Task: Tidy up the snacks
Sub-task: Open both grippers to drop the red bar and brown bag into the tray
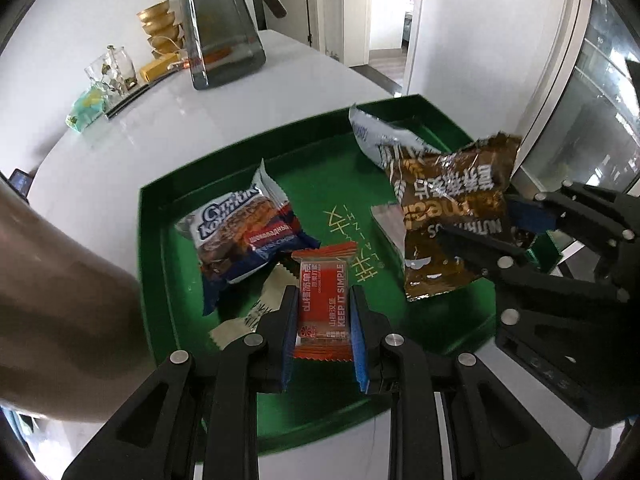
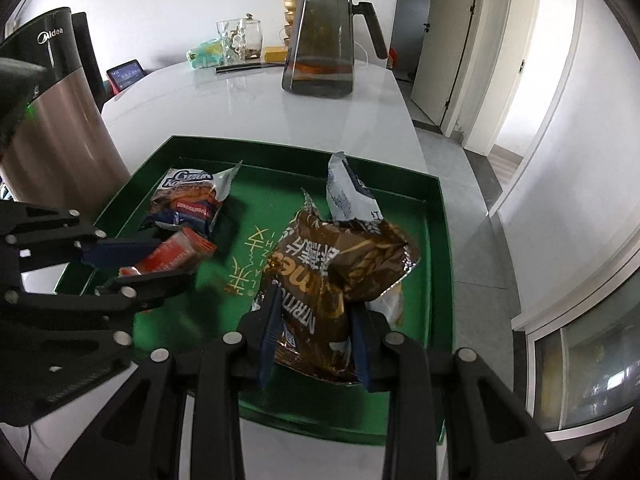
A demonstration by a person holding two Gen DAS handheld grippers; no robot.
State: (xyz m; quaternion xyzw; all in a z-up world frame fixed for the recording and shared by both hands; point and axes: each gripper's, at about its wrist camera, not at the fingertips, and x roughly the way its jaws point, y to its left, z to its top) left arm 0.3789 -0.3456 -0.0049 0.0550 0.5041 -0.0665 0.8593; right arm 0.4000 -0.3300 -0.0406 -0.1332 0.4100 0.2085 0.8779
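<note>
Orange snack bar (image 1: 324, 304) between jaws, over green tray (image 1: 168, 216)

Green tray (image 1: 168, 216) with gold lettering, orange-red packet (image 1: 324, 304), brown packet (image 1: 452, 220)

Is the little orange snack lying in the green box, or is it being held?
Held. The left gripper is shut on the orange snack, its blue pads pressing both sides, above the green tray.

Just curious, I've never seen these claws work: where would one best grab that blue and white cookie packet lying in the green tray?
Probably the crimped end flap of the cookie packet, from above: it sticks up, thin and flat, free of the tray floor.
</note>
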